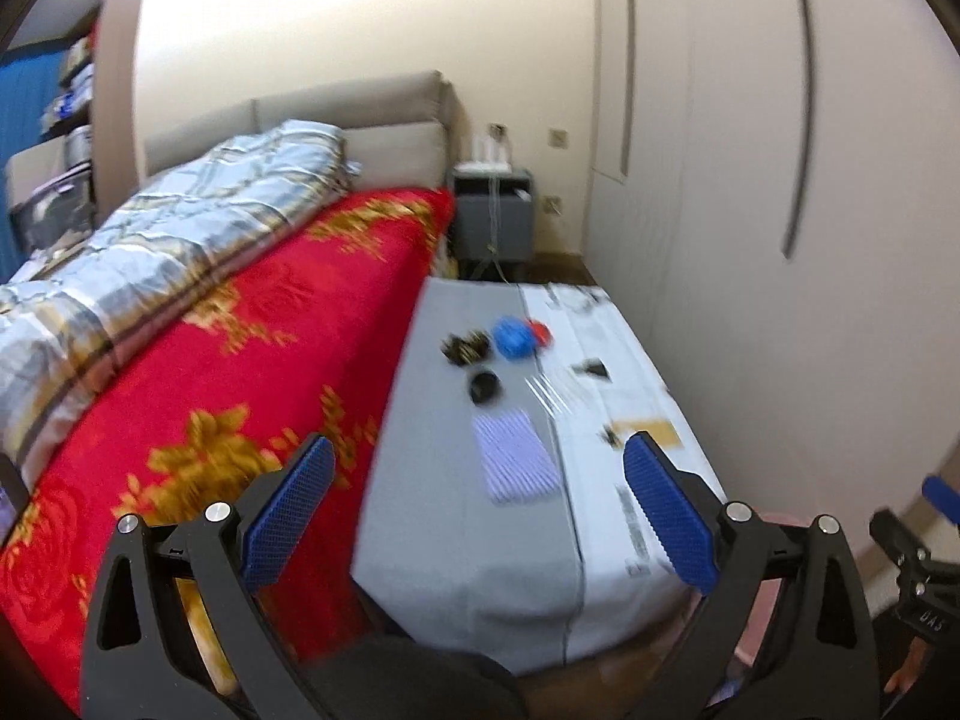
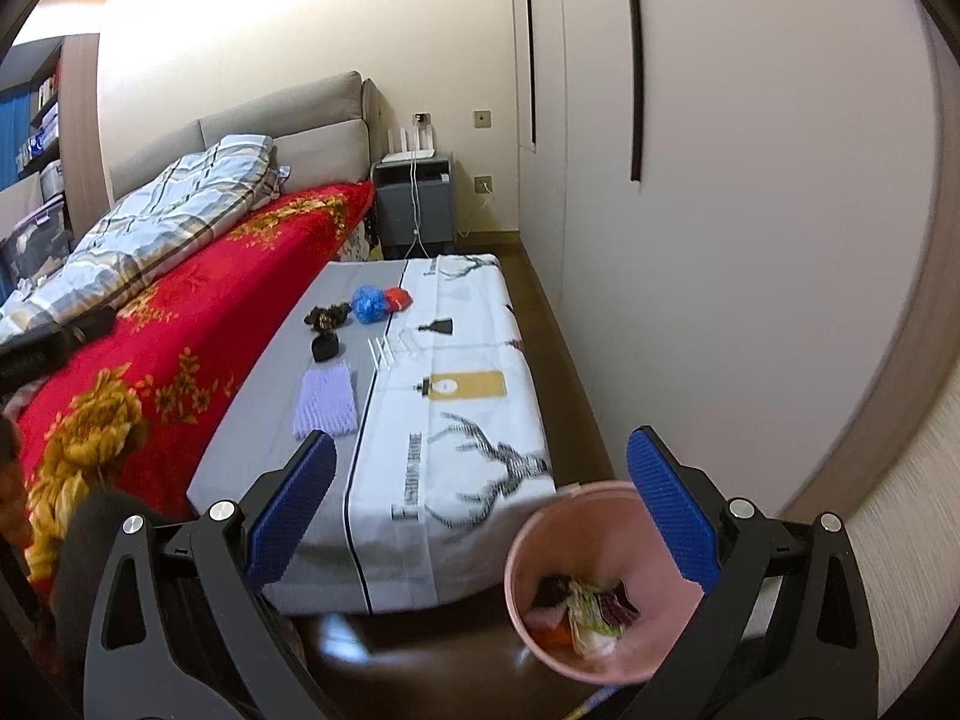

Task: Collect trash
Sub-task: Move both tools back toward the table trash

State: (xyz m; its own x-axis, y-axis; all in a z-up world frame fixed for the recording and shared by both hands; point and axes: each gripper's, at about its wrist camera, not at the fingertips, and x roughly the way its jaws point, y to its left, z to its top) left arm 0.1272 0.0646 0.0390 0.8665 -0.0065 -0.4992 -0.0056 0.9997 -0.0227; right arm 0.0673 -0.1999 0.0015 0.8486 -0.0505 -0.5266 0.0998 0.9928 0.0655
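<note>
Plainly both grippers, left [image 1: 477, 501] and right [image 2: 480, 501], hover with jaws wide and empty; the risk, as I judge it, is a clumsy reach nudging light scraps off the surface [image 2: 456, 420] or tipping the bin [image 2: 600, 582]; the purple sheet [image 2: 325, 401] lies nearest ahead, the blue wad [image 2: 370, 302] and black bits [image 2: 326, 348] farther; the bin sits low between the right jaws.
</note>
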